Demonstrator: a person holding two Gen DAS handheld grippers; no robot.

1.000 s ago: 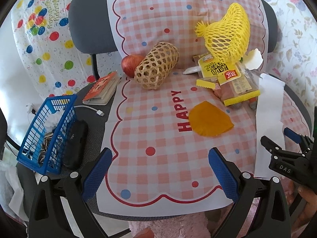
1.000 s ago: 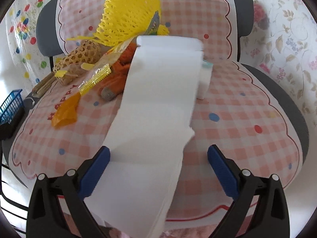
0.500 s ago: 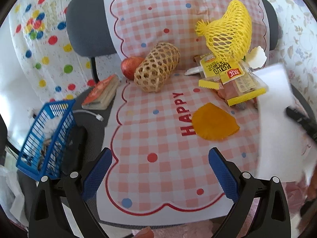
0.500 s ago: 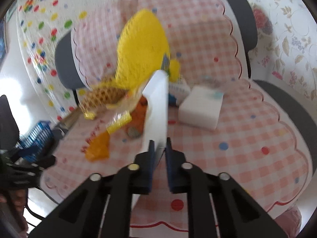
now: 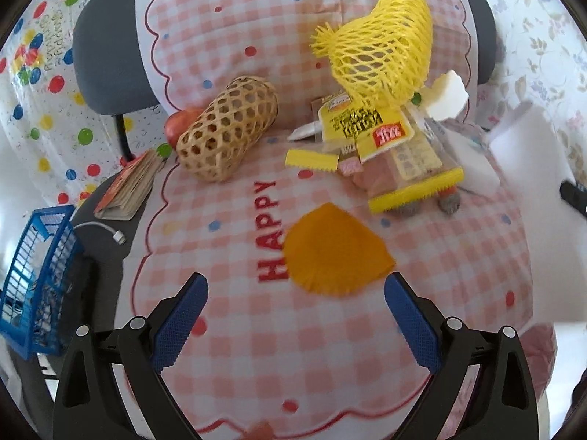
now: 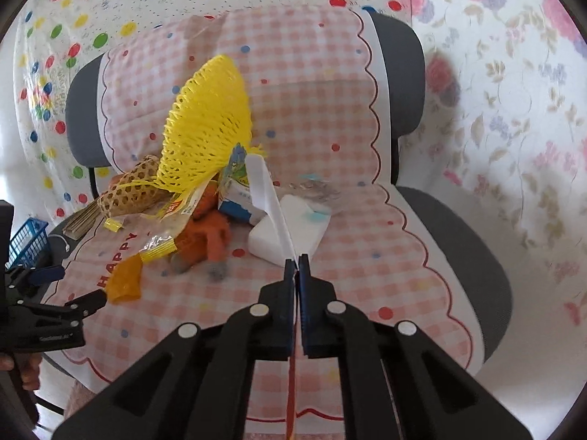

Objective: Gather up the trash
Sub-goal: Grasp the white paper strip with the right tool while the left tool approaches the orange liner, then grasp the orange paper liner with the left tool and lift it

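My right gripper (image 6: 296, 262) is shut on a white paper strip (image 6: 269, 201) and holds it edge-on above the chair seat. My left gripper (image 5: 295, 293) is open and empty, just short of an orange paper cup liner (image 5: 335, 253) on the checked cloth. Behind the liner lie a yellow snack wrapper (image 5: 400, 154), a yellow foam fruit net (image 5: 381, 47) and a small white scrap (image 5: 447, 95). In the right wrist view the net (image 6: 205, 135), wrapper (image 6: 172, 220) and liner (image 6: 124, 280) lie left of my gripper.
A woven bamboo tube (image 5: 227, 132) and a red apple (image 5: 179, 124) lie at the seat's back left. A notebook (image 5: 128, 187), a cable and a blue basket (image 5: 33, 278) are at the left. A white block (image 6: 293, 227), a blue-and-white carton (image 6: 236, 192) and an orange toy (image 6: 205, 234) lie mid-seat.
My right gripper shut on the white paper strip and lifted it off the seat. My left gripper moved forward, closer to the orange liner.
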